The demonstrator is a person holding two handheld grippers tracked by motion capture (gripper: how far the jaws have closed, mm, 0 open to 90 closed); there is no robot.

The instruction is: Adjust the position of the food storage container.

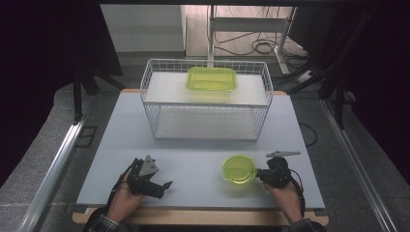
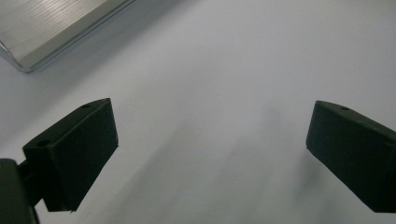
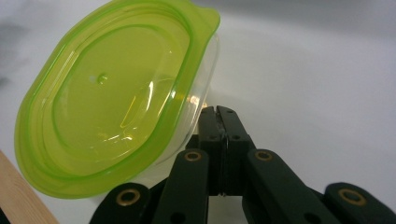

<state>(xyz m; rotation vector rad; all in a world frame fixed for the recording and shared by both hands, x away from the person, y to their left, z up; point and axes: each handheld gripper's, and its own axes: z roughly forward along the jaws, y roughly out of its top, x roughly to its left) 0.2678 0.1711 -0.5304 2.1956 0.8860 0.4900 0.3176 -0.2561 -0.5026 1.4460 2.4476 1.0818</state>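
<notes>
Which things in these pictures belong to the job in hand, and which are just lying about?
In the job: round green-lidded container; right gripper, fingers shut beside its rim.
Lying about: rectangular green-lidded container; wire rack; left gripper, open over table.

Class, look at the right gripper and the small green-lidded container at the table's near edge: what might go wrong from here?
1. The right gripper pinches the round green-lidded container only at its rim, and it hangs tilted; it may slip or swing out.
2. The lid could pop off under that edge grip.
3. The wire rack already carries a rectangular green-lidded container; the round one could knock it or catch the wire rim if lifted there.
</notes>
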